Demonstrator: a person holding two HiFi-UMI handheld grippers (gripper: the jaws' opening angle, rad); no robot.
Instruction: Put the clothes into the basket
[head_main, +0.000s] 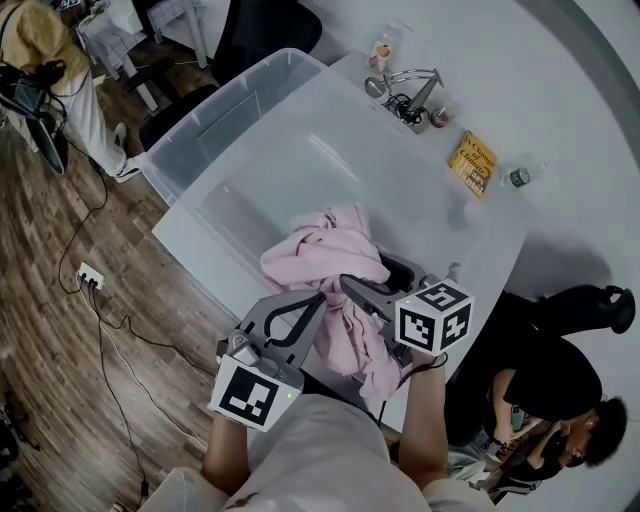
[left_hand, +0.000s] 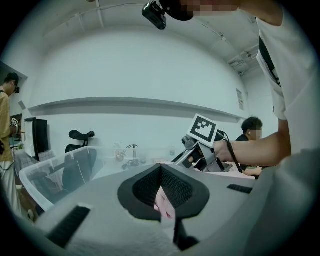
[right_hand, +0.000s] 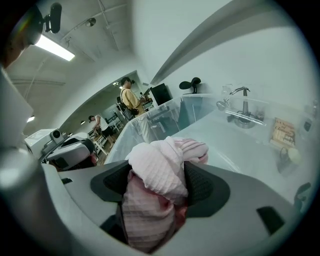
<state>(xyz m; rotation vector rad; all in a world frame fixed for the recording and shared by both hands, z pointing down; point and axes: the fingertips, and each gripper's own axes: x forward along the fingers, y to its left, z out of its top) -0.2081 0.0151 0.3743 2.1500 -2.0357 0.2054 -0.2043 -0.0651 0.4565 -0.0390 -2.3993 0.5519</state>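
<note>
A pink garment lies bunched on the white table near its front edge. Part of it hangs over that edge. My left gripper is shut on a thin fold of the pink garment at the heap's near side. My right gripper is shut on a thick wad of the same garment, which fills the space between its pads. The two grippers meet close together over the cloth. The basket, a clear plastic bin, stands at the table's far left corner.
At the table's far right lie a metal faucet-like piece, a yellow booklet and a small bottle. A person sits to the right of the table, another stands far left. Cables and a power strip lie on the wood floor.
</note>
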